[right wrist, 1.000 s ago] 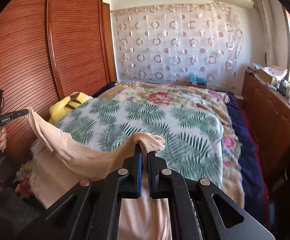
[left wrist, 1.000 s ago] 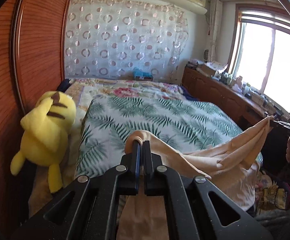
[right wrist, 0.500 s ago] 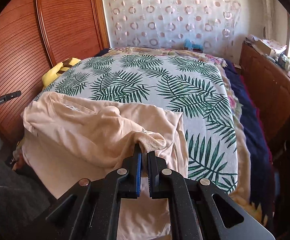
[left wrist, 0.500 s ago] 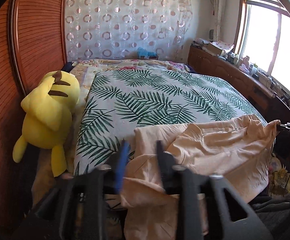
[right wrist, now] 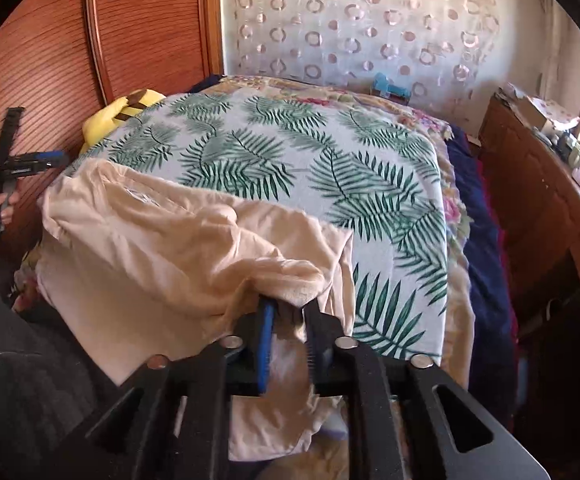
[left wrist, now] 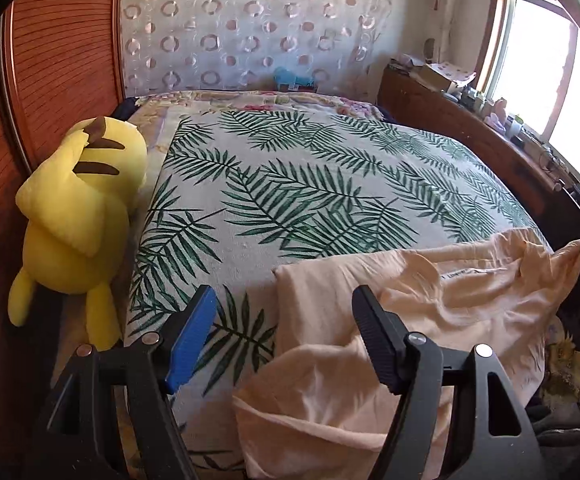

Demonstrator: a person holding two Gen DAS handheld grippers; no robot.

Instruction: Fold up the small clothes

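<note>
We have the shirt (left wrist: 430, 312) laid rumpled on the bed's (left wrist: 310, 200) near edge, its lower part hanging off. Our left claw (left wrist: 281, 316) is opening wide, empty beside the cloth; our right claw (right wrist: 287, 308) is opening, cloth between its jaws. Smoothing and every fold remain, we judge.

wooden wardrobe (left wrist: 49, 80), sunlit window (left wrist: 562, 80), palm-print bed (left wrist: 310, 184)

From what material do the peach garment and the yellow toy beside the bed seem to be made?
Peach garment: probably thin cotton knit, matte. It drapes limply over the bed's edge in soft wrinkles and has a ribbed hem in the right wrist view.
Yellow toy: likely plush fabric over soft filling. Its surface looks fuzzy and dull, and its rounded body slumps against the wooden wardrobe.
</note>
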